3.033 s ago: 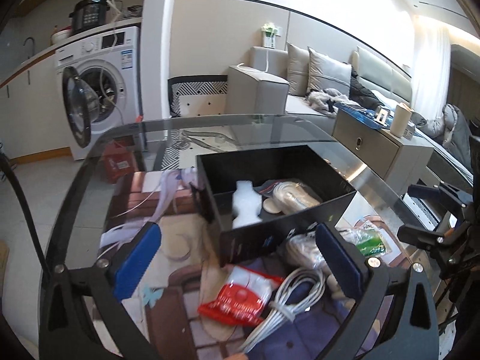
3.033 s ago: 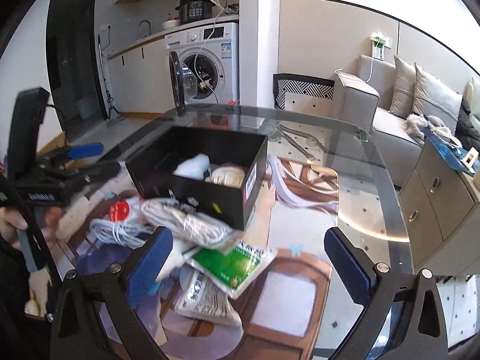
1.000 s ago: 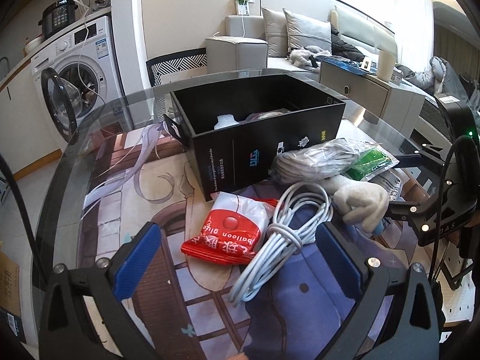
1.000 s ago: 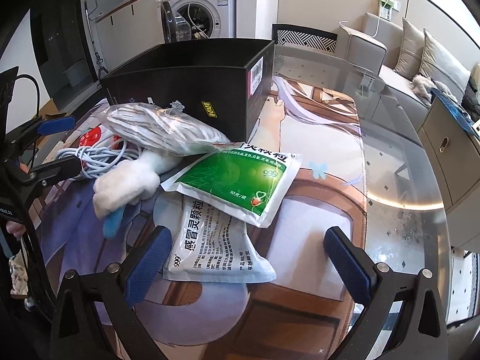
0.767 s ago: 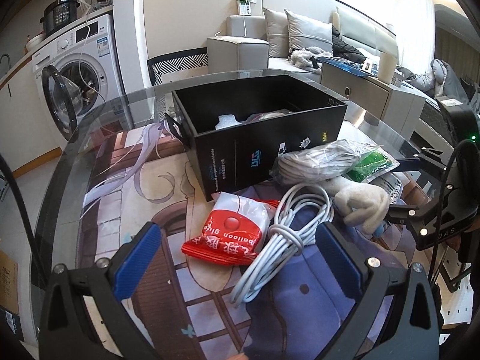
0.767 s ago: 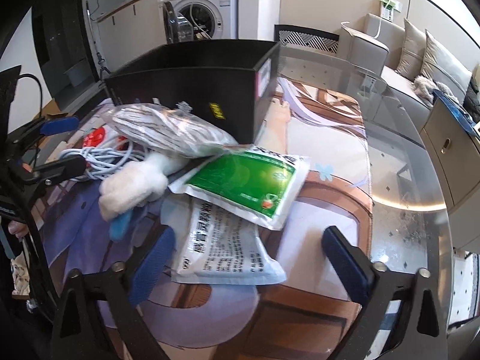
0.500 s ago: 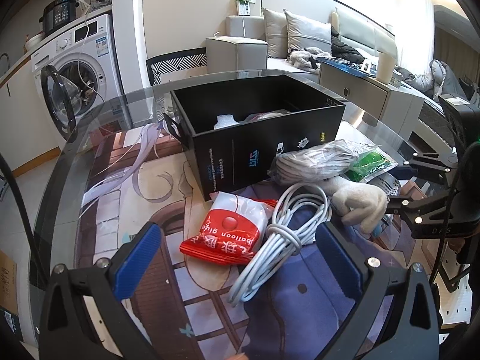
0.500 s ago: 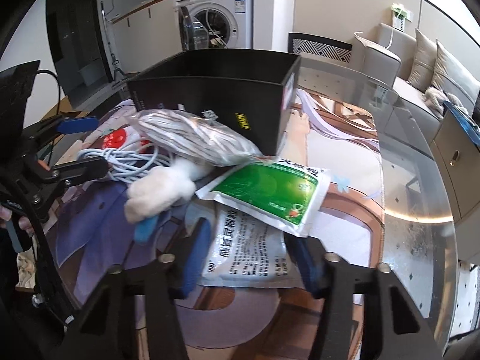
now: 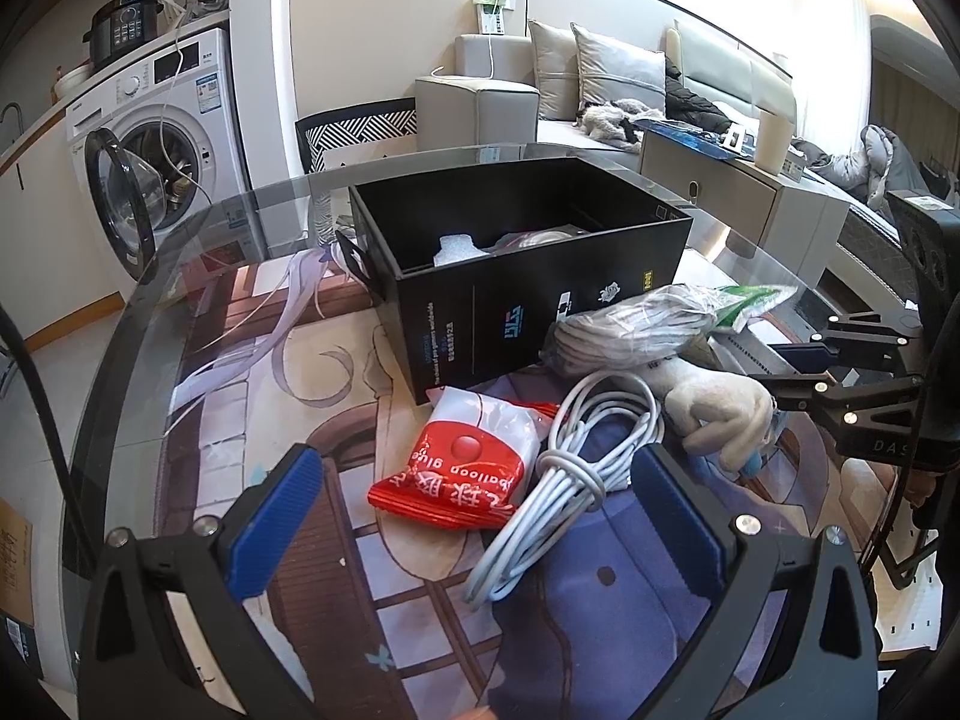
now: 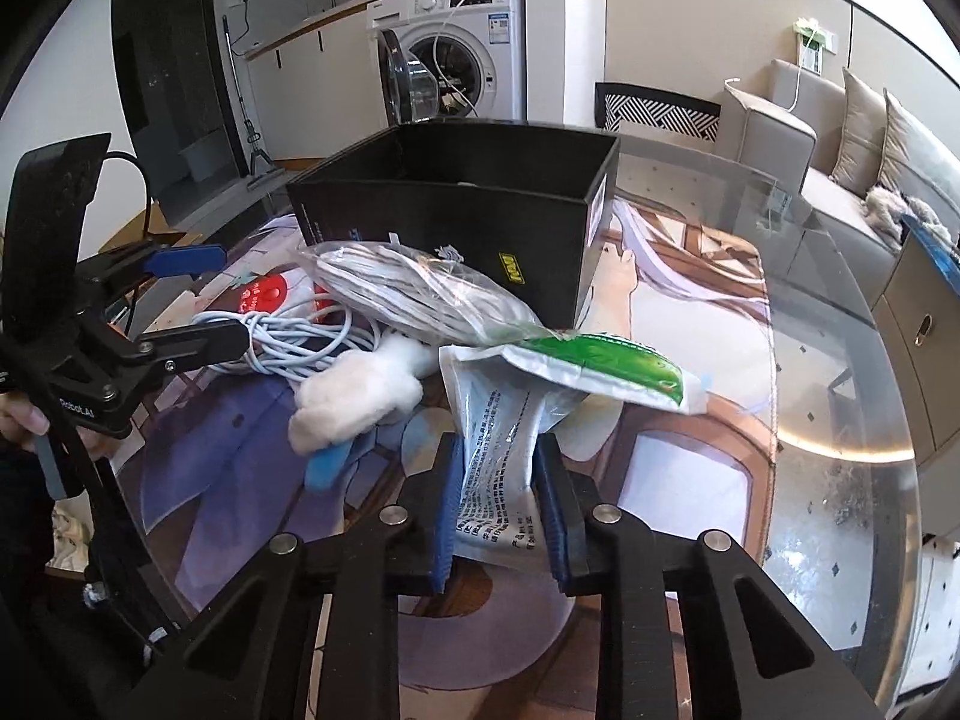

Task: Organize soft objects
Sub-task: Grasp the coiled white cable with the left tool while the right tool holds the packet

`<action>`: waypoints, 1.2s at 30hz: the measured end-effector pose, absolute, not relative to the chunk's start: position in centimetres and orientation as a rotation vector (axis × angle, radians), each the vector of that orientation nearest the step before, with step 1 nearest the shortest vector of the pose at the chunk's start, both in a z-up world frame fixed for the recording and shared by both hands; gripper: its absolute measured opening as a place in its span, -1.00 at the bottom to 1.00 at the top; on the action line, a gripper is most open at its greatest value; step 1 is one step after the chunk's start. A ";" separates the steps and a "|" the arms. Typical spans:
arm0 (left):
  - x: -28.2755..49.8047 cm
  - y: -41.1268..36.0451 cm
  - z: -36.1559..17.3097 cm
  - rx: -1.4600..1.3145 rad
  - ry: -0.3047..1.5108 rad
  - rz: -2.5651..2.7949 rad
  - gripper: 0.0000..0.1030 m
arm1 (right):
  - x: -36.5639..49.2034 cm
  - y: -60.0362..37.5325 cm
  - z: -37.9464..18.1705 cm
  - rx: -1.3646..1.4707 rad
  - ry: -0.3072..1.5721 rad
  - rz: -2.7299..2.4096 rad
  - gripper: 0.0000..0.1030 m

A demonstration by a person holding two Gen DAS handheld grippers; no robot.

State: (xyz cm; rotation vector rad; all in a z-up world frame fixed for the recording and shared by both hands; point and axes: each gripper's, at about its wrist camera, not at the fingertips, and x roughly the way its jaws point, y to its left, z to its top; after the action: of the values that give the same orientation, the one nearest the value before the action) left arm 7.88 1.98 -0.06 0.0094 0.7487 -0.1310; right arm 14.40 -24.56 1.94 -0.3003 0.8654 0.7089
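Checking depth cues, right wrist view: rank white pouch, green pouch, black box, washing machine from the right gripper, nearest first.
1. White pouch: clamped in the right gripper.
2. Green pouch: just beyond, lying over it.
3. Black box: mid-table.
4. Washing machine: far wall.

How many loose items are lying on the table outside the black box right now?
6: red balloon-glue packet, white cable bundle, plush toy, bagged grey cord against the box, green sachet, white sachet pinched in the right gripper. Others may be hidden beneath.

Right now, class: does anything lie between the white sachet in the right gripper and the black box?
Yes. The green sachet rests on the white sachet, and the bagged cord bundle lies against the black box.
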 end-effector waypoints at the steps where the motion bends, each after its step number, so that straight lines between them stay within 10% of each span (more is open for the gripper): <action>1: 7.9 2.0 -0.1 0.009 0.748 -0.132 1.00 | 14.4 -24.6 2.1 -0.292 0.861 0.716 -0.54; 24: 7.5 0.9 0.3 -0.007 0.757 -0.240 0.97 | 12.0 -25.6 7.6 -0.269 0.711 0.763 -0.54; 36: 6.8 -1.0 -0.3 0.031 0.785 -0.383 -0.01 | 12.2 -25.5 7.5 -0.274 0.726 0.744 -0.54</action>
State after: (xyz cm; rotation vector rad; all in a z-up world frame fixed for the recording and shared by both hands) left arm 6.84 -1.02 -0.29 0.0306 0.7849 -0.3833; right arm 12.21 -25.52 7.48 -0.2737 0.7262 0.7436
